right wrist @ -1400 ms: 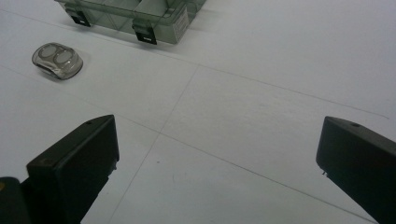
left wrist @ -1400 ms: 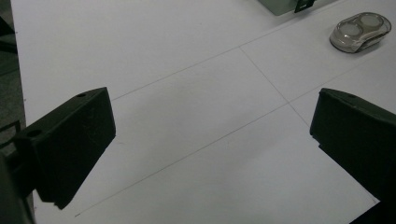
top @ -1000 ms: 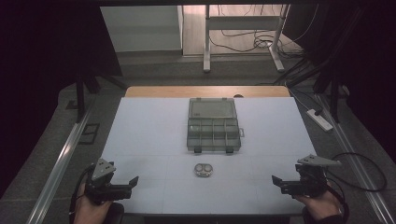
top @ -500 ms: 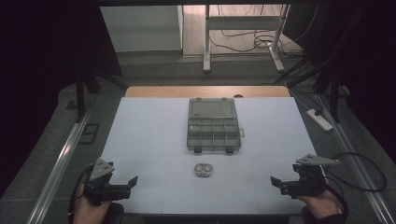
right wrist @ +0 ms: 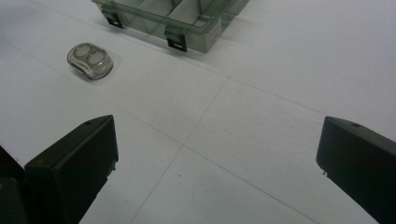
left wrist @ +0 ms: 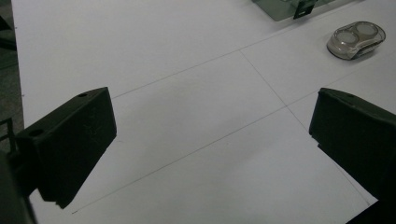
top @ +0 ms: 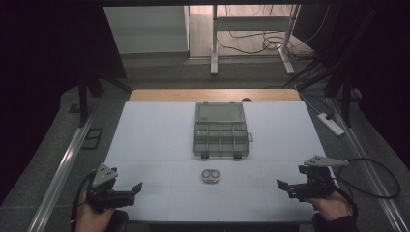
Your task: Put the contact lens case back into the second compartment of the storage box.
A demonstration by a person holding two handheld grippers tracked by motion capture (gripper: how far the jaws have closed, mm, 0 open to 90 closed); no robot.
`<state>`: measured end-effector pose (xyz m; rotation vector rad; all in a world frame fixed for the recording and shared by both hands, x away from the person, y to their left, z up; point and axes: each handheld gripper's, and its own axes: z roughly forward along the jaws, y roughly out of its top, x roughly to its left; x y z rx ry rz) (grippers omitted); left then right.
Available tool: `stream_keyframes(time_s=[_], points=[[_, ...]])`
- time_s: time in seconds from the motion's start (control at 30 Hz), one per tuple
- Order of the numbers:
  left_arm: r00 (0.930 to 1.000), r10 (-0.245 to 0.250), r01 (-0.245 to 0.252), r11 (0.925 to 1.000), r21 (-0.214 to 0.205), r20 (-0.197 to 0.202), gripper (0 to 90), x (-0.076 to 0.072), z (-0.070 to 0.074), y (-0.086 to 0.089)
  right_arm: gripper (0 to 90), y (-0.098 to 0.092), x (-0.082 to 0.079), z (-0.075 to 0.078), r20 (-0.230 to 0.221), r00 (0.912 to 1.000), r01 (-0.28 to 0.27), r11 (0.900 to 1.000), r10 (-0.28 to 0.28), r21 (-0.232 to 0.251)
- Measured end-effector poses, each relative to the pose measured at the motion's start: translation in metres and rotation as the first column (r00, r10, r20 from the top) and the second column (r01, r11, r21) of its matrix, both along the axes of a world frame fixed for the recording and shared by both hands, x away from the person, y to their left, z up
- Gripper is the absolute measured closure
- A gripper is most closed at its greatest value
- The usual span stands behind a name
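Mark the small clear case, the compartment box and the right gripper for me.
small clear case [top: 211, 176], high view, on its top between the two round wells.
compartment box [top: 221, 140], high view, on the divided tray's middle.
right gripper [top: 285, 187], high view, midway between its fingertips.

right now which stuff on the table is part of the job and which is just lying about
Part of the job:
- small clear two-well case, lying between the grippers
- open compartment box behind it
- left gripper and right gripper, both open and apart from the case

Just lying about:
- power strip on the floor to the right
- cables beyond the table
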<state>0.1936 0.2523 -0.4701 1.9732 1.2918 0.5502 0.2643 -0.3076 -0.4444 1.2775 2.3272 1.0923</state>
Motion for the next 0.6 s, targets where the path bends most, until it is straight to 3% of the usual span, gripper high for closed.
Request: stream_keyframes(time_s=[0.03,0.07,0.1,0.2,0.47,0.53,0.6], points=[[1.0000,0.000,0.000,1.0000,0.001,0.000,0.6,0.000,0.000,0.000,0.0,0.002,0.002,0.000,-0.003,0.9992,-0.040,0.9992,0.040,-0.008],[1.0000,-0.001,0.001,1.0000,0.001,0.000,0.6,0.000,0.000,0.000,0.0,0.002,0.002,0.000,-0.003,0.9992,-0.040,0.9992,0.040,-0.008],[1.0000,-0.001,0.001,1.0000,0.002,0.000,0.6,0.000,0.000,0.000,0.0,0.006,0.003,-0.001,-0.016,0.9950,-0.099,0.9951,0.098,-0.009],[1.0000,-0.001,0.001,1.0000,0.002,0.000,0.7,0.000,0.000,0.000,0.0,0.010,0.006,-0.002,-0.018,0.9919,-0.126,0.9917,0.126,-0.026],[1.0000,0.000,0.000,1.0000,0.001,0.000,0.8,0.000,0.000,0.000,0.0,0.019,0.018,-0.003,-0.029,0.9915,-0.127,0.9919,0.127,-0.007],[1.0000,0.000,0.000,1.0000,0.000,0.000,0.7,0.000,0.000,0.000,0.0,0.024,0.023,-0.004,-0.045,0.9919,-0.117,0.9925,0.119,0.034],[1.0000,0.000,0.000,1.0000,0.000,0.000,0.8,0.000,0.000,0.000,0.0,0.027,0.025,-0.005,-0.047,0.9919,-0.117,0.9929,0.118,0.024]])
